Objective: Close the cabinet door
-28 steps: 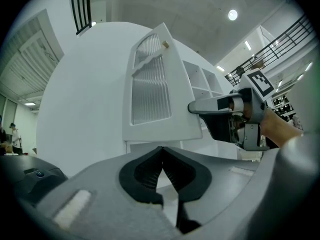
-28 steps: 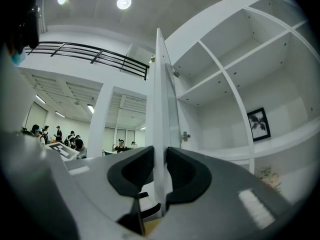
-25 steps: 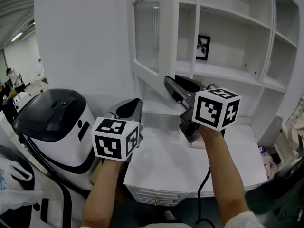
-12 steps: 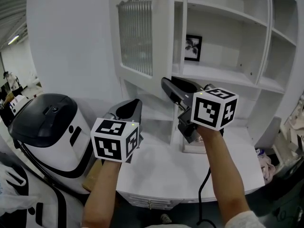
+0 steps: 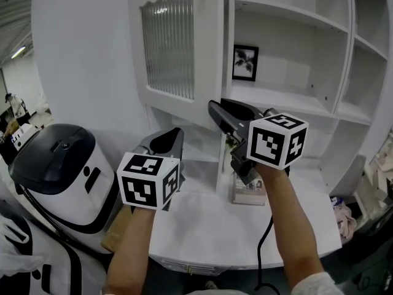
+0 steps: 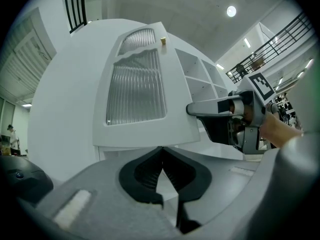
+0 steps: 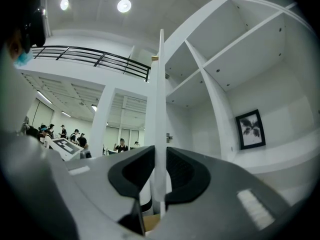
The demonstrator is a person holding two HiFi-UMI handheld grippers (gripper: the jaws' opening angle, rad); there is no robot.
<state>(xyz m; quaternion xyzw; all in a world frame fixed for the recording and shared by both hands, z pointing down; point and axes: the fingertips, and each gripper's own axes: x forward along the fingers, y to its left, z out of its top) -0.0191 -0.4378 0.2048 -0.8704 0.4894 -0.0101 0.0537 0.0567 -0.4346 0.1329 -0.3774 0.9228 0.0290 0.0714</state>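
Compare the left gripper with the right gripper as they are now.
The left gripper is shut on nothing; the right gripper is clamped on the cabinet door edge. In the head view the right gripper sits higher at the door's edge, while the left gripper sits lower, near its bottom edge. Both carry marker cubes.

Bright, even light comes from round ceiling lamps (image 7: 124,5); shadows are soft, edges bend fisheye-fashion, corners darken, the nearest foreground blurs.

- My right gripper (image 5: 219,110) pinches the free edge of the door (image 5: 209,72), one jaw pressed on each face, pointing roughly level.
- My left gripper (image 5: 174,135) hangs near the door's lower edge without touching it, jaws together and empty.
- Both forearms reach toward the door.
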